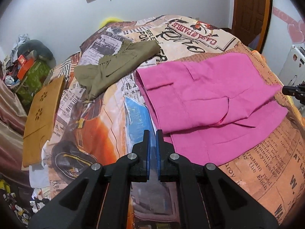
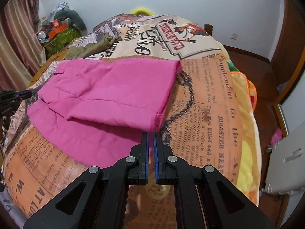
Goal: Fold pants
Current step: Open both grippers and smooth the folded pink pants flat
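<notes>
The pink pants (image 1: pixel 209 103) lie folded on the newspaper-print bedspread (image 1: pixel 106 133), ahead of the left gripper (image 1: pixel 153 133) and right gripper (image 2: pixel 150 134), both nearly pressed together and empty, with olive shorts (image 1: pixel 116 66) beyond, partly hidden in the right view.

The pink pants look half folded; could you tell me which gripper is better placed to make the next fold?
Probably the right gripper: it sits at the hem corner of the pink pants. The left gripper is beside the waistband edge.
</notes>
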A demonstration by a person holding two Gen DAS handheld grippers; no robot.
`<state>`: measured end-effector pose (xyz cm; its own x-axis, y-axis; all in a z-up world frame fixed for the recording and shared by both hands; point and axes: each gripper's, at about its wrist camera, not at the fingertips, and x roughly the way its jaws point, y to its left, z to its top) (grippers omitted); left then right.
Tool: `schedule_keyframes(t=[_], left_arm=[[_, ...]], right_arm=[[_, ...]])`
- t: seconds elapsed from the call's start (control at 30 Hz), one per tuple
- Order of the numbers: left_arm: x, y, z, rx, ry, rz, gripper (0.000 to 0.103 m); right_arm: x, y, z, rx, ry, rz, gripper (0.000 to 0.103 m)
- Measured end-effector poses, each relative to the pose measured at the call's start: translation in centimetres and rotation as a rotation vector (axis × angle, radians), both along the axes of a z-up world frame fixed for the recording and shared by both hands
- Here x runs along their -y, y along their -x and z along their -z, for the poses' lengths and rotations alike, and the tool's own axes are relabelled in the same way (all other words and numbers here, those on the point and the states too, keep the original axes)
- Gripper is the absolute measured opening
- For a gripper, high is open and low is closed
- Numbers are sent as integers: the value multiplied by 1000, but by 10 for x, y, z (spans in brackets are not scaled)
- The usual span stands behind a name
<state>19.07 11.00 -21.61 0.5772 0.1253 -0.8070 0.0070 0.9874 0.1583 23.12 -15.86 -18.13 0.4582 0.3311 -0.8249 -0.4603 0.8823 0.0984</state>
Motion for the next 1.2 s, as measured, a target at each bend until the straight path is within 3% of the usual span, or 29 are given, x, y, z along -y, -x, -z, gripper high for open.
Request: schedule_keyframes(t=[0.13,0.2,0.3,0.4,0.77,1.03,1.2], left_arm=[[10,-4,-9,-1,-12,32,18],[17,-7,-14,4,-6,59,34],[31,-9,-17,25,-21,100,50],[47,-14,-13,10,-38,149,56],[84,-29,24,-107,-143,286,56],[99,-40,41,-123,-210,345,56],[97,-49,38,-111,-178,340,53]], right_arm=[[7,2,-6,-16,-10,31,19],[8,5,-13,6,-19,37,36],[2,10,-21,35,-24,16,40],[-11,10,-24,24,-35,-23,43],[-61,11,-4,-35,-42,-147,47],[-85,11,10,-61,-22,-218,47],[-95,7,18,-76,-11,-247,47]])
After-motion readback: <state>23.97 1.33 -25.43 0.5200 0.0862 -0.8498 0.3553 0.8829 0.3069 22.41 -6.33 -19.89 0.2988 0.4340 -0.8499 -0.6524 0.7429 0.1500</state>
